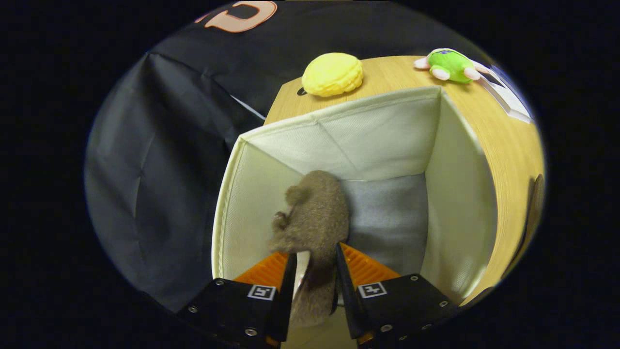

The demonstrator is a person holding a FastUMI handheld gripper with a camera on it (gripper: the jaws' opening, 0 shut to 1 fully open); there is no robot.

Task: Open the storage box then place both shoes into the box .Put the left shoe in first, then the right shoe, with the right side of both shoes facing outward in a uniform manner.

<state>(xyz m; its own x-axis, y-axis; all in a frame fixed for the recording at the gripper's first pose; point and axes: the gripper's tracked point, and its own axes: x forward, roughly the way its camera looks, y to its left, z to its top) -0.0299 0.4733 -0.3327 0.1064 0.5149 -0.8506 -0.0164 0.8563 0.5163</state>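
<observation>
Item in hand: one brown, fuzzy, soft fabric shoe [315, 213], low centre of the frame, clamped between the two fingers of the hand-held gripper [314, 261], both fingers pressing its sides near one end. Position: hanging inside the open cream-coloured fabric storage box [368, 131], nearer the box's left wall than its right, above the grey floor panel; whether it touches that floor cannot be told. Orientation: long axis runs from the fingers away toward the box's far wall and downward; the free, rounded end points into the box, with a small tuft on its left flank. Which shoe of the pair, and which side faces outward, cannot be told. Handling, by judgement: light, plush, yielding under pressure, not fragile, unlikely to slip; best held across the narrow sides as now. Surroundings: light wooden table [503, 145] carrying the box; yellow ridged bun-shaped toy [333, 74] and green plush toy [450, 65] beyond the box, upper frame.
</observation>
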